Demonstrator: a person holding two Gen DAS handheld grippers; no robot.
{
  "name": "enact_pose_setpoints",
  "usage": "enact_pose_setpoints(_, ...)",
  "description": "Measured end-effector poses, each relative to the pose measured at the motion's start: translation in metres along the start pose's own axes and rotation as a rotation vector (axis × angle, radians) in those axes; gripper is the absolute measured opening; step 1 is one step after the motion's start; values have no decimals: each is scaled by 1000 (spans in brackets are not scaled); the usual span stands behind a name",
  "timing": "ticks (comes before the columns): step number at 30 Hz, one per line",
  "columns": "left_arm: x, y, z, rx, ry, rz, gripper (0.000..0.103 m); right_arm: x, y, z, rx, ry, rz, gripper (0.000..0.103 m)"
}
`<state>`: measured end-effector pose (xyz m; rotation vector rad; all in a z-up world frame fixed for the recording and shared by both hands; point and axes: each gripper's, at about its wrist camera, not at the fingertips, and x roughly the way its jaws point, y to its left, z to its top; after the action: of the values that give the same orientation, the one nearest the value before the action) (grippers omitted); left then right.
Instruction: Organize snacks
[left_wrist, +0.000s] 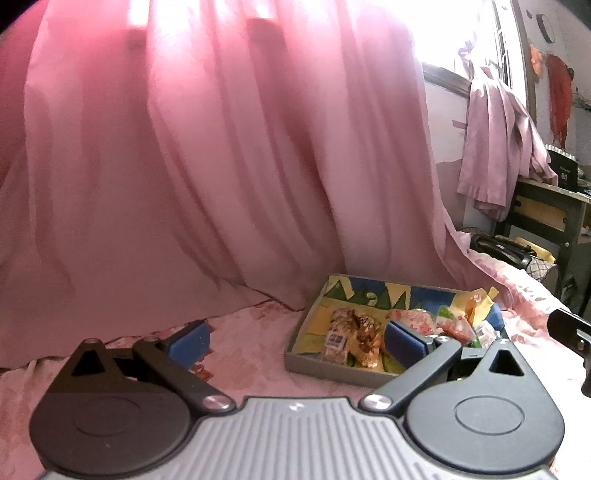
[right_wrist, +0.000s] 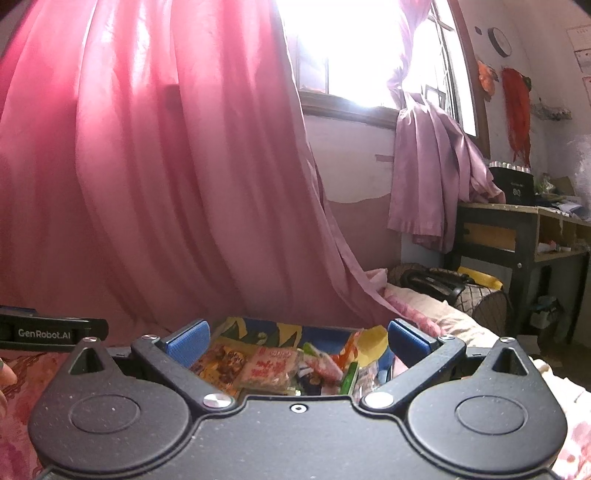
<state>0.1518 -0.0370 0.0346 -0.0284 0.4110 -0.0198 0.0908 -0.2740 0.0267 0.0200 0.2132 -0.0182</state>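
Note:
A shallow grey box with a colourful printed lining sits on a pink floral bedspread. Several snack packets lie inside: a brown patterned one, a pink one and red and green ones toward the right. My left gripper is open, with nothing between its blue pads; its right pad hangs over the box's near right part. In the right wrist view the same box lies just ahead, with a pink packet in the middle. My right gripper is open above it and holds nothing.
Pink curtains hang close behind the bed. A wooden desk stands at the right with a dark bag beside the bed's end. The left gripper's body shows at the right wrist view's left edge, with fingertips of a hand below.

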Motion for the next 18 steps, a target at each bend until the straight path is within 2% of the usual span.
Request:
enact_pose_setpoints(11,-26,17,-24,33,5,21,103,-36,18,-22,44,23,-21,102)
enact_pose_setpoints(18,-38,25,-45,22,48,39,103,-51,29,-32,31,38,-35,102)
